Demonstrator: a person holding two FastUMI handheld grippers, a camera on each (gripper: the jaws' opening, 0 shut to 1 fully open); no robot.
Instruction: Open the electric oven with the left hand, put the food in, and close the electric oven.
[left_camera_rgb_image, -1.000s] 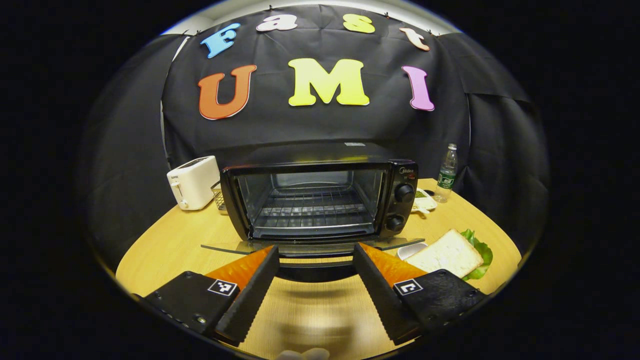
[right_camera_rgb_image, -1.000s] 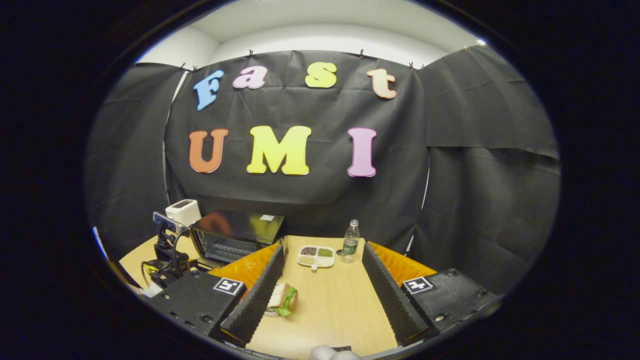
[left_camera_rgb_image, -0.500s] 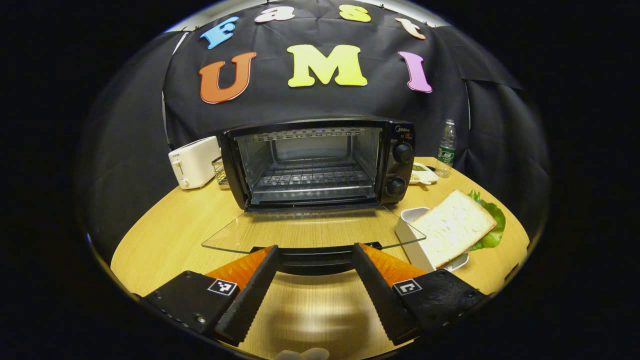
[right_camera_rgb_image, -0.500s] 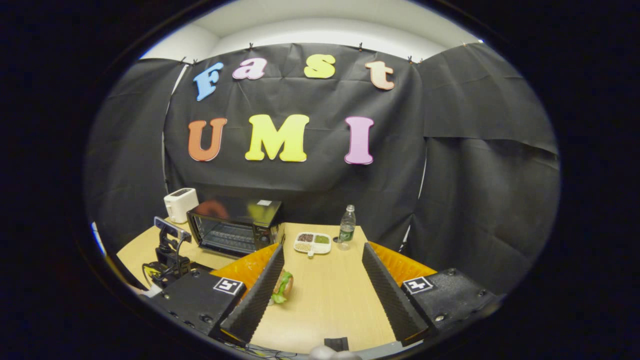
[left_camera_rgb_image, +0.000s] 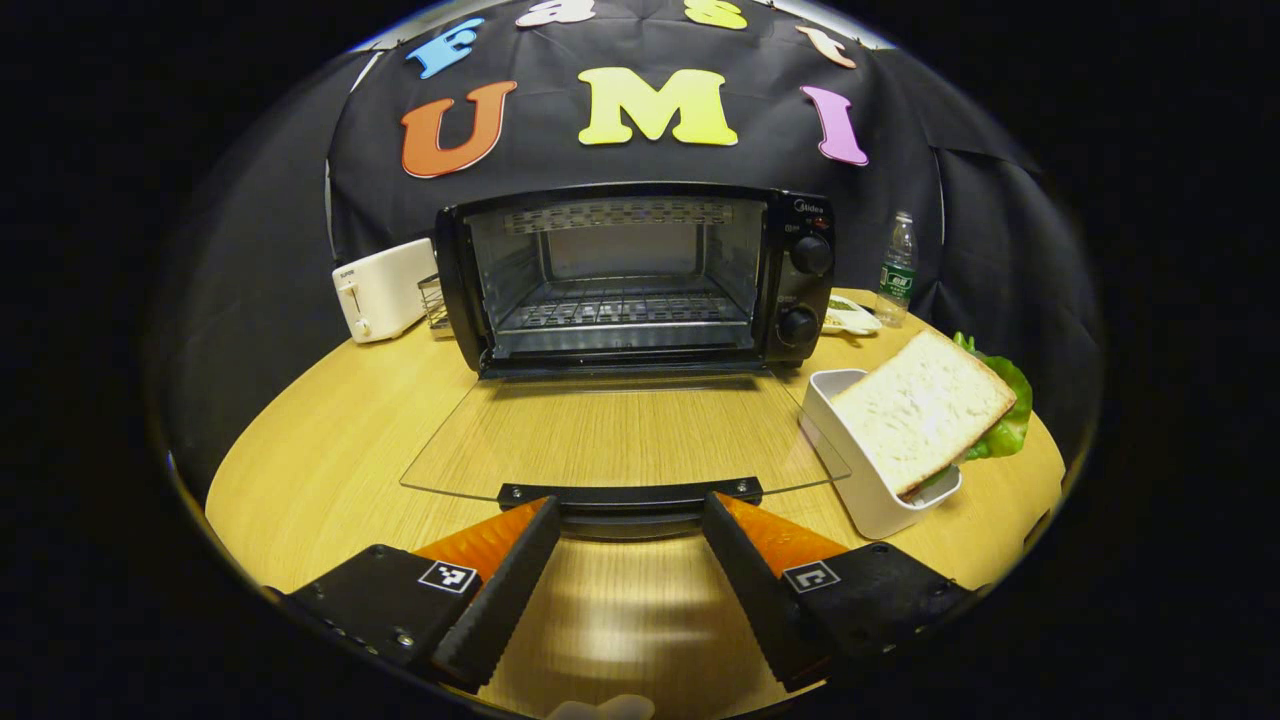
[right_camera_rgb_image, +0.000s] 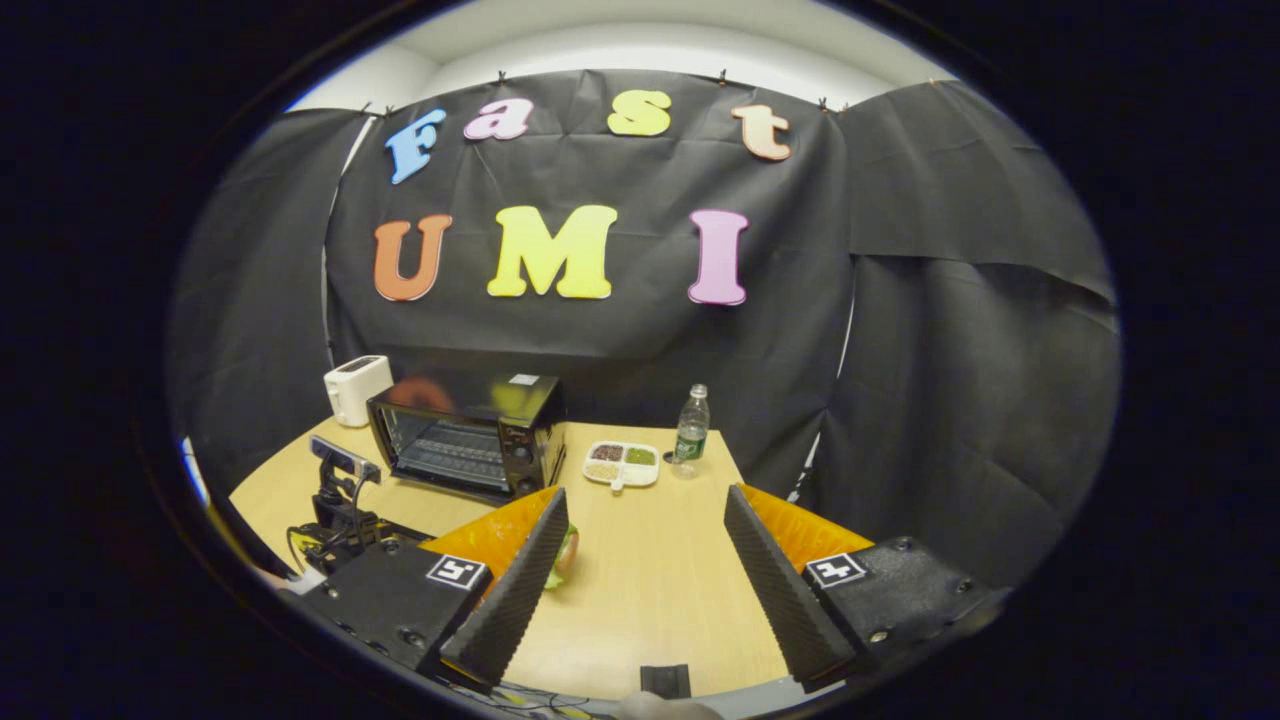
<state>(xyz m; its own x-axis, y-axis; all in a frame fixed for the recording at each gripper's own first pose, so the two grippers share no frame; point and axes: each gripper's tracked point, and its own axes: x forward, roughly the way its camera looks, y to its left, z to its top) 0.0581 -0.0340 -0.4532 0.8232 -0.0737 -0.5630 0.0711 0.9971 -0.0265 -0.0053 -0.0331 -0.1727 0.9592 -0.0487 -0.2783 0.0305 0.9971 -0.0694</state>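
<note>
The black electric oven (left_camera_rgb_image: 640, 275) stands open in the left gripper view, its wire rack (left_camera_rgb_image: 625, 310) bare. Its glass door (left_camera_rgb_image: 620, 435) lies flat over the table, handle (left_camera_rgb_image: 630, 495) toward me. My left gripper (left_camera_rgb_image: 630, 512) is open, its tips at the handle's near edge. A sandwich (left_camera_rgb_image: 920, 405) of white bread and lettuce rests in a white dish (left_camera_rgb_image: 860, 480) right of the door. In the right gripper view my right gripper (right_camera_rgb_image: 645, 500) is open and holds nothing, above the table (right_camera_rgb_image: 650, 600). The oven (right_camera_rgb_image: 465, 440) is far left there, and the sandwich (right_camera_rgb_image: 563, 553) peeks from behind one finger.
A white toaster (left_camera_rgb_image: 385, 290) and a wire basket (left_camera_rgb_image: 432, 303) stand left of the oven. A water bottle (left_camera_rgb_image: 897, 270) and a divided snack plate (left_camera_rgb_image: 850, 315) sit behind its right side. The left gripper (right_camera_rgb_image: 335, 500) shows at the right gripper view's lower left.
The oven door has swung from partly lowered down to flat, with my left gripper following its handle. In the right gripper view the sandwich has slid behind the finger.
</note>
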